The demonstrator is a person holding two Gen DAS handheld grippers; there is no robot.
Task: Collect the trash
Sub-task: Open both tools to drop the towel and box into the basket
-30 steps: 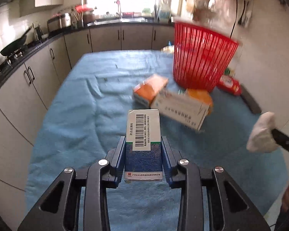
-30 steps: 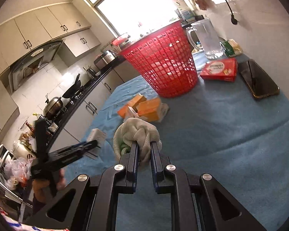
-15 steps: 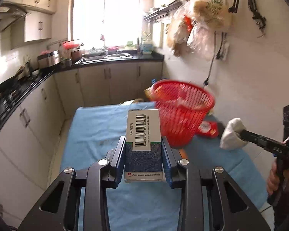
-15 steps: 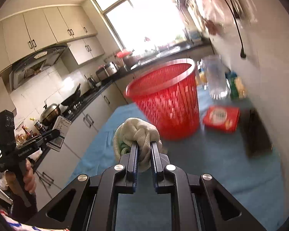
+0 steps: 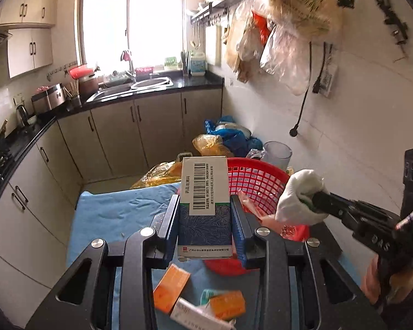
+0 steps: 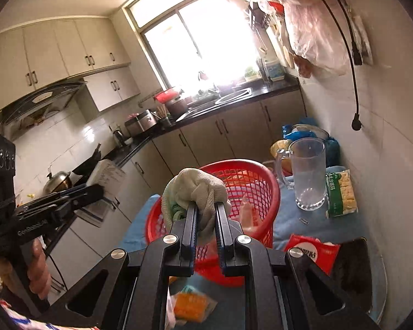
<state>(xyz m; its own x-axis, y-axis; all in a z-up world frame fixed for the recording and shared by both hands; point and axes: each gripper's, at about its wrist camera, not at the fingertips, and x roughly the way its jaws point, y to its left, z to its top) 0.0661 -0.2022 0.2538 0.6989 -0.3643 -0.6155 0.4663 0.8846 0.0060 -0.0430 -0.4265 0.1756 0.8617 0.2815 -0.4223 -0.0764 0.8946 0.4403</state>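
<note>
1. The left gripper (image 5: 205, 228) is clamped on an upright blue-and-white barcoded box (image 5: 205, 206), held above the near rim of the red basket (image 5: 258, 184).
2. The right gripper (image 6: 206, 220) is nearly closed, pinching a wadded whitish cloth (image 6: 195, 195) over the basket's mouth.
3. Neither piece is dropped yet; I judge the task partly done.
4. The basket holds some pinkish wrapping, blurred.
5. Orange boxes (image 5: 170, 288) lie on the blue table (image 5: 110, 214), uncollected.
6. A clear mug (image 6: 308, 176) beside the basket looks empty.
</note>
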